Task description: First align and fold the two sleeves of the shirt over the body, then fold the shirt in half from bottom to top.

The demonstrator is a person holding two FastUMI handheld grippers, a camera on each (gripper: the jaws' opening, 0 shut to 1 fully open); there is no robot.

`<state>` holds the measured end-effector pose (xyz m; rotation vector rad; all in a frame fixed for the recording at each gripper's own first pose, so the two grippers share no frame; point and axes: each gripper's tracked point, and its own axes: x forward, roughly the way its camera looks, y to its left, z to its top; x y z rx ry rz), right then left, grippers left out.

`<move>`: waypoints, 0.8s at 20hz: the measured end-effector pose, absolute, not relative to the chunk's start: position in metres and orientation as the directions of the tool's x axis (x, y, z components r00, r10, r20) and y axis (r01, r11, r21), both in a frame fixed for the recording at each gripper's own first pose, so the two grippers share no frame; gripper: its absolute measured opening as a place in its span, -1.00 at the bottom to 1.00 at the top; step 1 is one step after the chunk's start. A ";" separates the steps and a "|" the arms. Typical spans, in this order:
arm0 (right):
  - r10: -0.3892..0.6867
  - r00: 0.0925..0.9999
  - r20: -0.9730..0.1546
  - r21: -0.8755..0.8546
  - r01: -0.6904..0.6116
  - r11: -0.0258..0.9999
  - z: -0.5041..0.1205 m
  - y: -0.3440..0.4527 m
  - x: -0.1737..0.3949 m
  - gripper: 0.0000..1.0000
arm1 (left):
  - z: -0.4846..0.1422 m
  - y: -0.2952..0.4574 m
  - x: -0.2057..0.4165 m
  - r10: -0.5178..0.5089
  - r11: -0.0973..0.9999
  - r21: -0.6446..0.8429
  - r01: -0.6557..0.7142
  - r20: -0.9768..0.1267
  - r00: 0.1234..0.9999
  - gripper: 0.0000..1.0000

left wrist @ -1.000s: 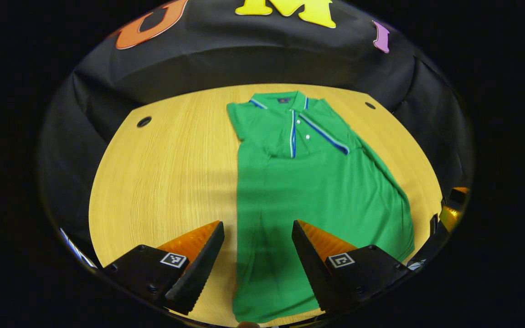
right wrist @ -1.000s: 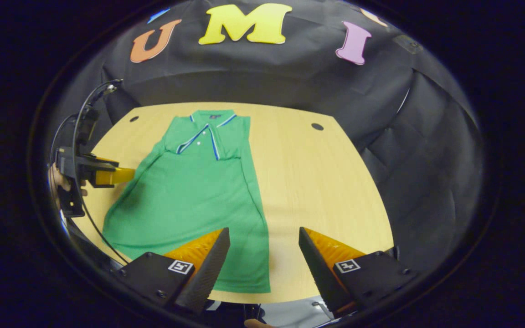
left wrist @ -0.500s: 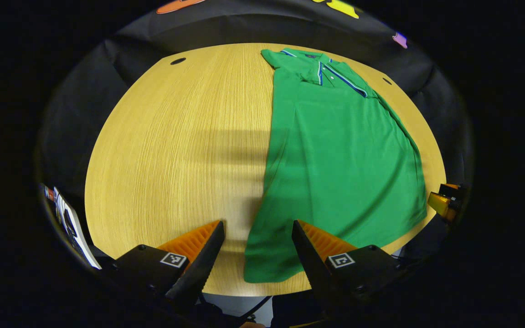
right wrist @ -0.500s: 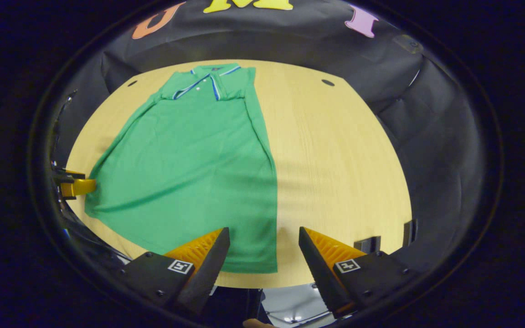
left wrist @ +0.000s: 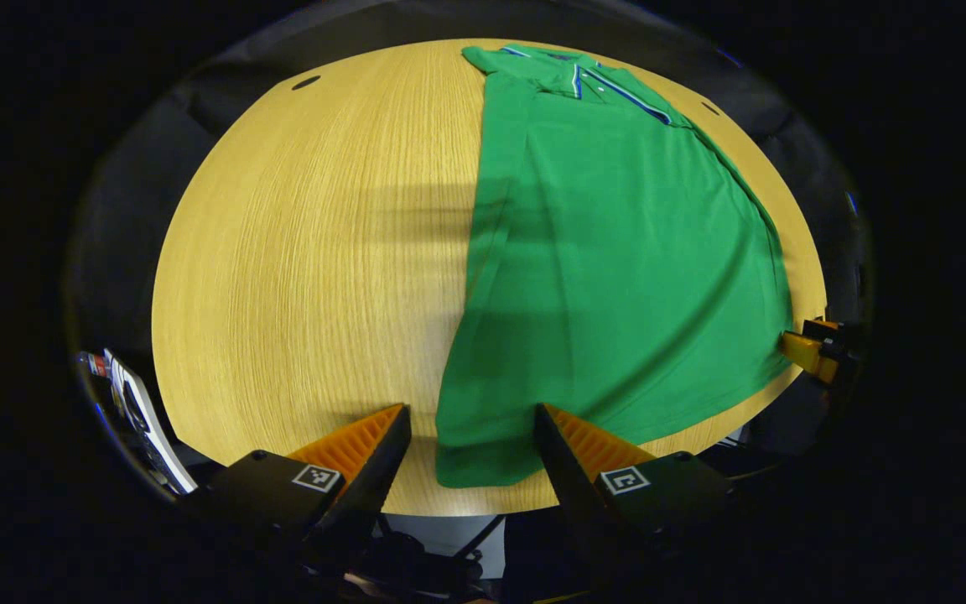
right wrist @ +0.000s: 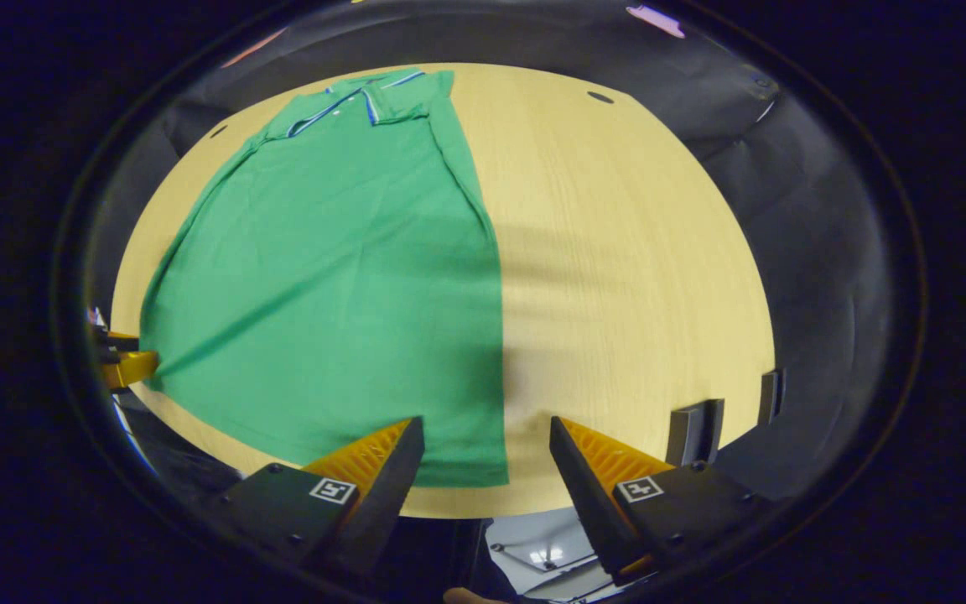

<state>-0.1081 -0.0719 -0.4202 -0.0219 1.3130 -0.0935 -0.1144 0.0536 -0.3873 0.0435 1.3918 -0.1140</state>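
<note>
Green polo shirt [left wrist: 617,252] lies flat on the wooden table [left wrist: 307,252], collar at the far edge and hem along the near edge, reaching almost the whole depth of the tabletop. Both sleeves [left wrist: 508,67] appear already folded in over the chest, so the body reads as a long strip with fairly straight sides; the first half of the task looks done. What is left, by my reading, is the bottom-to-top fold, and nothing of it has begun: the hem still rests on the wood with no lift or crease. In the left gripper view the left gripper [left wrist: 470,449] stands wide apart, its two fingers straddling the hem's left corner [left wrist: 458,470] without pinching it. In the right gripper view the right gripper [right wrist: 487,457] is likewise spread wide, poised at the hem's right corner [right wrist: 491,474], one finger over cloth and the other over bare wood. Each gripper also shows at the other view's edge, just beside the opposite hem corner. The next step likely calls for both to close on their corners and carry the hem toward the collar [right wrist: 374,84]
</note>
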 end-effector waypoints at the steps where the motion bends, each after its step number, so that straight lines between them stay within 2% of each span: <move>1: -0.078 0.245 -0.967 -0.067 0.052 0.996 -0.420 -0.071 -0.107 0.82 | -0.387 0.054 -0.115 -0.049 0.996 -0.036 0.081 -0.986 0.161 0.93; 5: -0.028 0.180 -0.983 -0.016 0.066 0.998 -0.423 -0.066 -0.108 0.89 | -0.389 0.047 -0.117 -0.051 0.995 -0.041 0.086 -0.992 0.115 0.81; 7: 0.018 0.150 -0.988 0.034 0.107 0.994 -0.422 -0.062 -0.108 0.42 | -0.388 0.042 -0.116 -0.053 0.994 -0.043 0.103 -0.994 0.100 0.59; 8: 0.019 0.140 -0.990 0.035 0.113 0.993 -0.425 -0.064 -0.109 0.39 | -0.388 0.039 -0.116 -0.055 0.993 -0.044 0.111 -0.994 0.094 0.34; 10: 0.022 0.115 -0.993 0.031 0.079 0.996 -0.424 -0.063 -0.108 0.29 | -0.389 0.034 -0.115 -0.060 0.993 -0.050 0.110 -0.995 0.085 0.17; 12: 0.024 0.089 -0.996 0.031 0.074 0.997 -0.426 -0.061 -0.109 -0.25 | -0.388 0.030 -0.114 -0.069 0.994 -0.061 0.093 -0.995 0.078 -0.29; 13: 0.026 0.079 -0.997 0.031 0.068 0.997 -0.425 -0.060 -0.108 -0.53 | -0.386 0.030 -0.114 -0.075 0.994 -0.068 0.091 -0.994 0.075 -0.39; 14: 0.028 0.073 -0.997 0.032 0.054 0.998 -0.426 -0.059 -0.107 -0.69 | -0.388 0.028 -0.114 -0.084 0.994 -0.078 0.079 -0.994 0.075 -0.58; 15: 0.034 0.066 -0.997 0.036 0.037 0.999 -0.426 -0.059 -0.106 -0.82 | -0.388 0.027 -0.112 -0.096 0.994 -0.092 0.054 -0.993 0.073 -0.65; 16: 0.046 0.061 -0.997 0.048 0.029 0.998 -0.425 -0.060 -0.106 -0.82 | -0.388 0.026 -0.112 -0.103 0.994 -0.100 0.040 -0.992 0.072 -0.91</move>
